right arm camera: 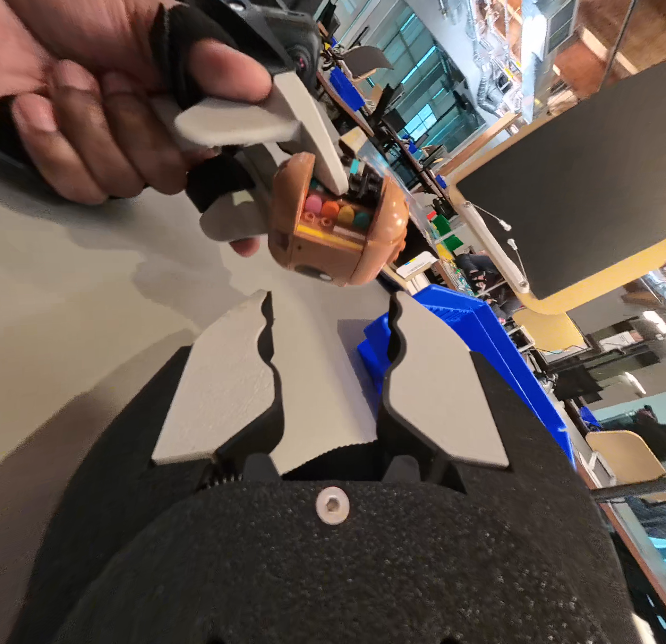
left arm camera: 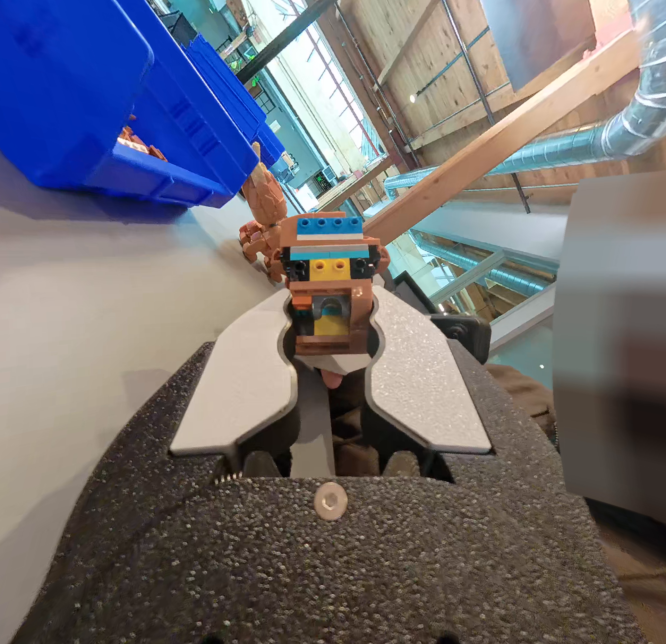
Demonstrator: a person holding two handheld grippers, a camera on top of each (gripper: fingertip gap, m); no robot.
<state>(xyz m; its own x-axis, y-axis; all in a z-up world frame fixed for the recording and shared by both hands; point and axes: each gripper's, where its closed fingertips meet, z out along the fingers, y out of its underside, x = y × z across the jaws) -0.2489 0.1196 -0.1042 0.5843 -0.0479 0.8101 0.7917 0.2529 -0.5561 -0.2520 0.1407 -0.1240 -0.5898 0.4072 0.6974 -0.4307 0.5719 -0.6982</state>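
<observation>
My left gripper (left arm camera: 331, 315) is shut on a brown toy-brick head (left arm camera: 329, 284) with blue, white, teal, yellow and black bricks inside, held above the grey table (left arm camera: 90, 302). In the right wrist view the same brick head (right arm camera: 335, 226) shows its rounded brown shell and a row of coloured studs. It hangs between the left gripper's grey fingers (right arm camera: 320, 136), which a person's hand (right arm camera: 90, 115) holds. My right gripper (right arm camera: 329, 302) is open and empty, just below the head and apart from it. A brown brick figure body (left arm camera: 261, 208) lies on the table behind the head.
A blue plastic bin (left arm camera: 108, 97) holding brown bricks stands on the table at the left, with more blue bins behind it. A blue bin (right arm camera: 486, 356) also lies beyond my right gripper. A dark panel (right arm camera: 558, 180) with a wooden edge stands at the right. The grippers are tip to tip, or close to it.
</observation>
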